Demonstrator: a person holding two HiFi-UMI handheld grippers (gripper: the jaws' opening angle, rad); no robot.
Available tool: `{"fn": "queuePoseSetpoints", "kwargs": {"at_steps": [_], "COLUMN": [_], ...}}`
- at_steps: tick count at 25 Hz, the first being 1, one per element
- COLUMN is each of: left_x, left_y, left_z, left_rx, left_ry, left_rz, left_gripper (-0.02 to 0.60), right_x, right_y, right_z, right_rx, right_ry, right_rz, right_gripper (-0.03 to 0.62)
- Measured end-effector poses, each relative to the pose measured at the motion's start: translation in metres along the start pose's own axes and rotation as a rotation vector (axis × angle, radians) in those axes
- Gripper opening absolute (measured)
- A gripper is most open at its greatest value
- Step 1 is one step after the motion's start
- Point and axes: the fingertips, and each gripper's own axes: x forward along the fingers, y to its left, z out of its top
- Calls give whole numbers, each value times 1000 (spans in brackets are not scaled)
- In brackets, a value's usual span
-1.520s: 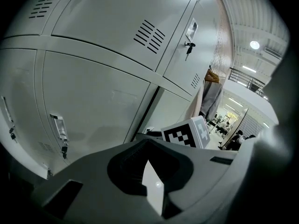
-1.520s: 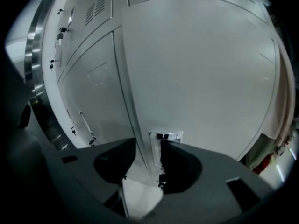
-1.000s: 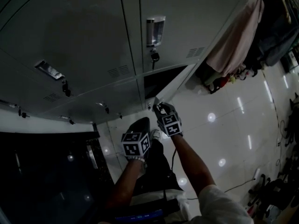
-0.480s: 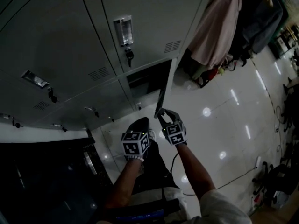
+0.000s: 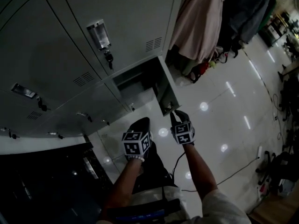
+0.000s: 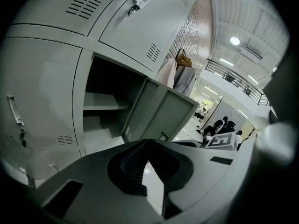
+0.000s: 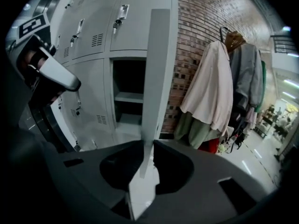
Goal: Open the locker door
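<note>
Lockers of grey sheet metal point(image 5: 56, 27) fill the wall, and one low compartment point(image 5: 135, 80) among them stands open, dark inside, with a flat shelf point(image 7: 128, 97) across it. The grey metal locker door point(image 5: 167, 90) is swung out from this open compartment, hinged on the side nearer the hanging clothes, and the head view sees it nearly edge-on.

The right gripper point(image 5: 176, 115) sits at the free lower corner of the door, out in front of the open compartment. In the right gripper view the thin edge of the door point(image 7: 156, 78) runs straight down into the gripper point(image 7: 145, 146). Its jaws are closing, and their tips meet the sheet on both sides, so the door is pinched between them.

The left gripper point(image 5: 142, 121) hangs beside the right one, just apart from it and also in front of the open compartment, but clear of the door. In its own view the open compartment point(image 6: 105, 101) lies ahead and the door point(image 6: 163, 115) angles away above the gripper point(image 6: 148, 143). The jaw tips are together with nothing between them – only pale floor shows through the gap behind the pads.

Beyond the door, on the far side from the open compartment, a pale pink garment point(image 7: 210, 87) hangs against a brick wall point(image 7: 196, 31).
</note>
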Motion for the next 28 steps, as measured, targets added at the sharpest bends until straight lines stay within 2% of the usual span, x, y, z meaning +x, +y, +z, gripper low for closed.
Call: {"fn": "queuePoseSetpoints", "kwargs": {"at_steps": [6,8,16,20,28], "left_x": [5,6,3,0,-11], "left_y": [-2,0,14,21,29], "left_z": [5,5,5,7,8], "left_rx": [13,14,4,-4,-3], "left_ry": [6,8,13,9,-5], "left_rz": [-10,-12,4,13,34], "left_gripper": [-2,-2,-2,-2,-2], "right_x": [-2,1,20,26,23], "right_y": [-57,-78,-148,-164,-155], "right_z": [-12,-15,-13,-13,-15], "right_rx": [63,89,167,185,196], "right_ry": [30,37,80,104,102], "right_rz": [-119,-156,-253,-264,-285], "right_gripper": [78,24,17,17,18]}}
